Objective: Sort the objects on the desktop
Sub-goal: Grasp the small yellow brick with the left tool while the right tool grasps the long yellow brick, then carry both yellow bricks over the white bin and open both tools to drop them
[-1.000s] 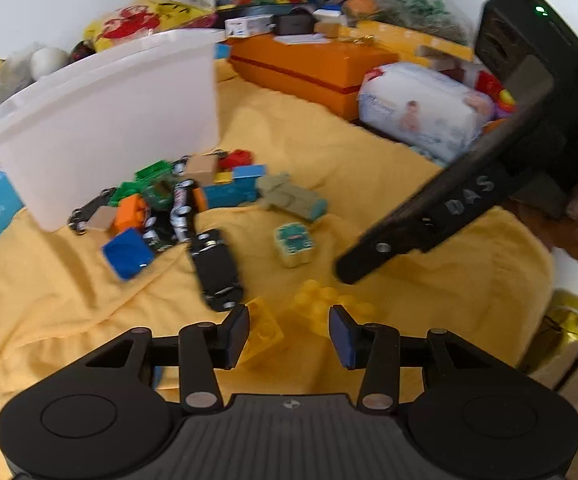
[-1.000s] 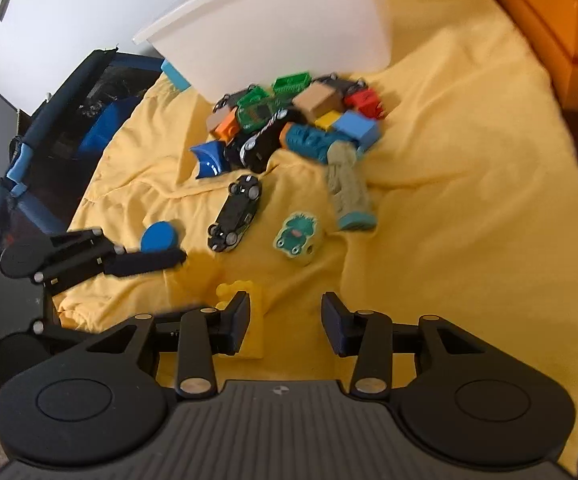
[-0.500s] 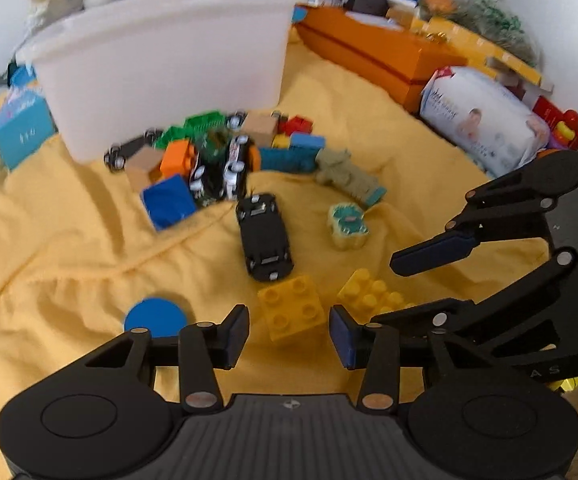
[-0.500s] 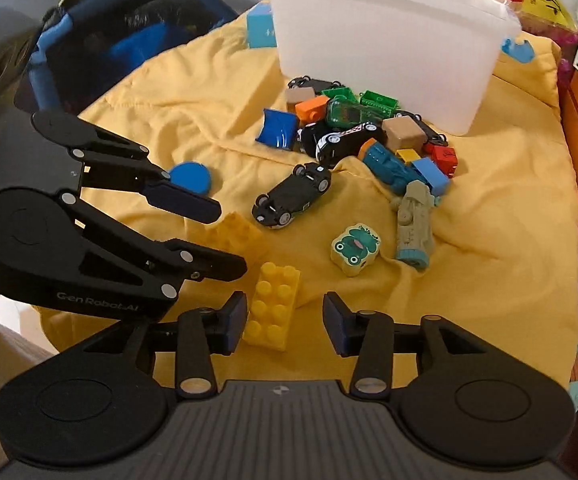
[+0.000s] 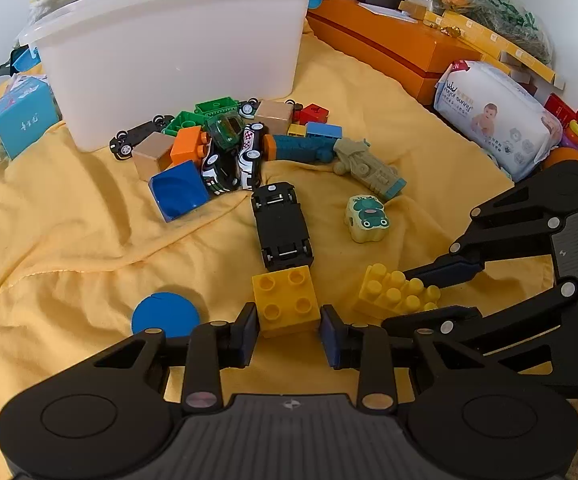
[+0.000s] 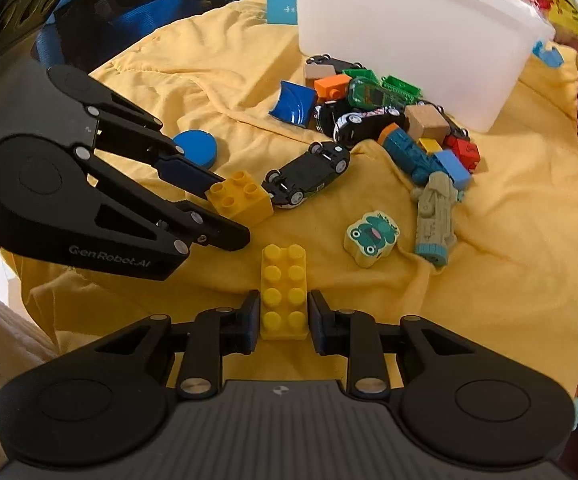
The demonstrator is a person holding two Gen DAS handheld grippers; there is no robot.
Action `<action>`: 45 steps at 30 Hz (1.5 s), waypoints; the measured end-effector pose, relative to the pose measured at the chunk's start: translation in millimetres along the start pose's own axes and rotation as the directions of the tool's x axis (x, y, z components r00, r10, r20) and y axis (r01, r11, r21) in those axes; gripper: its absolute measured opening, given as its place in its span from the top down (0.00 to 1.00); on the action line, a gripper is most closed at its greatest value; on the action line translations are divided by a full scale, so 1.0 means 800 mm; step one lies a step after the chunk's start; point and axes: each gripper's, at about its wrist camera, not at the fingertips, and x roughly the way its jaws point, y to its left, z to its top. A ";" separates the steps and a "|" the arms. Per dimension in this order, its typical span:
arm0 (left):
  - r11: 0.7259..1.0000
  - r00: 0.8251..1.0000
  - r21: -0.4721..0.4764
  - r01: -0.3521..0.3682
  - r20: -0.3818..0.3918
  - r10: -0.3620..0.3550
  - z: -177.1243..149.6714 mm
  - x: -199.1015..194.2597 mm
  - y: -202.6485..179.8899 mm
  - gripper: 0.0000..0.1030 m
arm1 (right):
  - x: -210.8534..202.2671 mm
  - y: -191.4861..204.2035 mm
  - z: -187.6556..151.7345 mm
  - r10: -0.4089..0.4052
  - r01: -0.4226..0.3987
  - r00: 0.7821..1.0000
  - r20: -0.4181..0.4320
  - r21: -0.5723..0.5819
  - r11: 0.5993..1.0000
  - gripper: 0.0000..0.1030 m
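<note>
Both grippers have moved in over yellow cloth. Left gripper, jaws apart, now brackets square yellow plastic 4-stud brick; right gripper, also released, straddles long yellow 8-stud brick. Neither clenched yet; grasps look imminent, w/ white plastic bin well beyond.

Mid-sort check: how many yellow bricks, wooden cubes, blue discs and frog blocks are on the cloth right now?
Yellow bricks: 2
Wooden cubes: 2
Blue disc: 1
Frog block: 1
Total: 6
</note>
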 end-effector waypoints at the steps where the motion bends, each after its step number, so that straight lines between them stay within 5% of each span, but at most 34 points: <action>1: 1.000 1.000 -0.001 0.002 0.003 -0.002 0.000 -0.002 0.001 0.65 | 0.000 0.000 0.000 -0.001 0.001 1.000 0.002 -0.008 1.000 0.73; 5: 1.000 0.999 -0.008 -0.010 0.048 0.011 0.006 -0.021 0.004 0.65 | -0.007 -0.009 0.004 0.003 -0.003 1.000 0.001 0.008 1.000 0.74; 14: 0.999 0.974 -0.019 -0.044 0.223 0.047 0.058 -0.087 0.015 0.65 | -0.060 -0.073 0.039 -0.031 0.010 0.987 0.155 0.136 0.991 0.74; 21: 0.991 0.904 -0.056 -0.119 0.406 0.131 0.140 -0.133 0.046 0.65 | -0.084 -0.103 0.105 -0.120 0.087 0.950 0.287 0.126 0.988 0.74; 27: 0.977 0.851 -0.070 -0.200 0.482 0.209 0.219 -0.133 0.081 0.65 | -0.105 -0.127 0.191 -0.218 0.163 0.873 0.436 0.161 0.973 0.74; 30: 0.969 0.852 -0.080 -0.232 0.465 0.242 0.250 -0.107 0.093 0.65 | -0.094 -0.141 0.223 -0.233 0.152 0.860 0.454 0.207 0.966 0.74; 32: 0.964 0.867 -0.086 -0.251 0.423 0.264 0.261 -0.078 0.101 0.65 | -0.080 -0.146 0.236 -0.261 0.173 0.862 0.436 0.231 0.957 0.74; 39: 0.958 0.914 -0.090 -0.274 0.285 0.288 0.246 -0.008 0.115 0.64 | -0.011 -0.161 0.239 -0.270 0.182 0.910 0.313 0.283 0.942 0.73; 42: 0.953 0.910 -0.116 -0.279 0.287 0.301 0.240 -0.013 0.116 0.63 | -0.003 -0.161 0.234 -0.271 0.185 0.916 0.295 0.290 0.939 0.71; 45: 0.954 0.895 -0.123 -0.274 0.329 0.299 0.234 -0.036 0.111 0.54 | -0.018 -0.155 0.231 -0.275 0.180 0.898 0.344 0.284 0.942 0.70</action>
